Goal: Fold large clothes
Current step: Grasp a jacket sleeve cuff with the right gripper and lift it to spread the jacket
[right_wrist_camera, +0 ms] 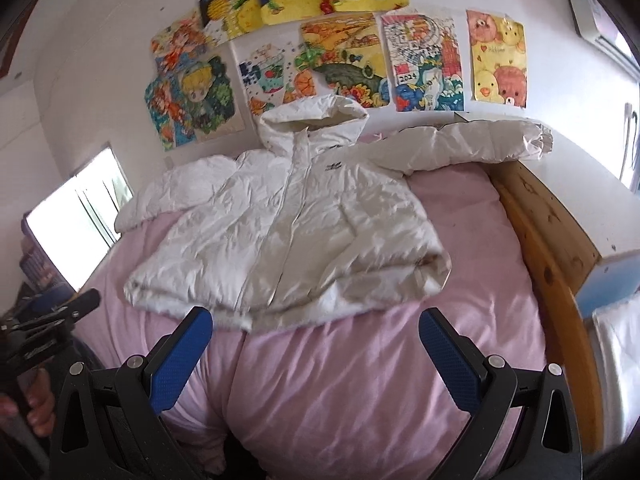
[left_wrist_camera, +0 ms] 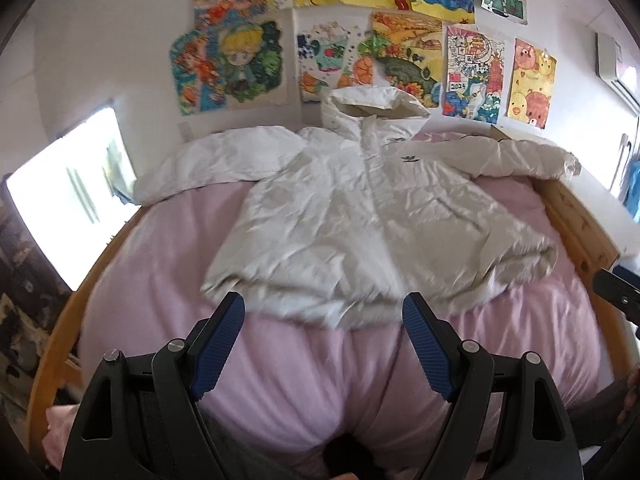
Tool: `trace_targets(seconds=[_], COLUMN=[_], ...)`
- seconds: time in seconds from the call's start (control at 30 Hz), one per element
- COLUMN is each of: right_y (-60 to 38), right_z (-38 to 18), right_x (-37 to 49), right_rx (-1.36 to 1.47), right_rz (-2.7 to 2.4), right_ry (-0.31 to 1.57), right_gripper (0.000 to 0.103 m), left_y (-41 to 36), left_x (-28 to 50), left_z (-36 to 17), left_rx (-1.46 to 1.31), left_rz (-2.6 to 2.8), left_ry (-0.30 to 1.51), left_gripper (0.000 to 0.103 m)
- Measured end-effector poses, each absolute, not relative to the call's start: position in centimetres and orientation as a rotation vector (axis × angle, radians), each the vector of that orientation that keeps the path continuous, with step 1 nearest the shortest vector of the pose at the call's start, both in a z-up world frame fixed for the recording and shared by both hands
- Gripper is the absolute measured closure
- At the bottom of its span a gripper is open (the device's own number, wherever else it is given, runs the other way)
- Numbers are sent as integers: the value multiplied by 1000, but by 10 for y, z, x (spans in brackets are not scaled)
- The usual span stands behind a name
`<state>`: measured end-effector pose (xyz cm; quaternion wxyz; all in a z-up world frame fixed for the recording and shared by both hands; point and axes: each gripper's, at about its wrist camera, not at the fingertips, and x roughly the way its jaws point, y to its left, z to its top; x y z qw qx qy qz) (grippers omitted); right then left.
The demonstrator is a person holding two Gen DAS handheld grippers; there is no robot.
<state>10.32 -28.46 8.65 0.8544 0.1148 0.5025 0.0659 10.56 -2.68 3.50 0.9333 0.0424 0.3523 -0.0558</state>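
Observation:
A white hooded puffer jacket lies front up on the pink bed cover, sleeves spread to both sides and hood against the wall. A small black logo marks its chest. My left gripper hovers open just short of the jacket's hem, nothing between its blue pads. Over the pink cover near the hem's right part, my right gripper also stands open and empty. The left gripper's body shows at the left edge of the right wrist view, held by a hand.
A wooden bed frame runs along the right side, with a white ledge beyond it. Colourful drawings cover the wall behind the hood. A bright window is at the left.

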Motion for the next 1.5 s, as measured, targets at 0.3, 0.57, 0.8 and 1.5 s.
trace_targets(seconds=[0.3,0.57,0.8,1.5], right_y=[-438,-595,-681,-696], right_z=[85,28,-48,-96], right_x=[205,295,352,385], right_rx=[348,632,884,807], right_rz=[-71,-256,-432,-670], right_ry=[1093,1027,970,793], right_gripper=[0,0,3,76], left_y=[-90,-140,-149,-92], left_x=[240,337,383,421], left_z=[74,48,4,-8], left_rx=[63,147,104,34], left_rz=[-276,-247,-265,-155], left_ry=[836,801,842,933], left_gripper=[26,26,26,26])
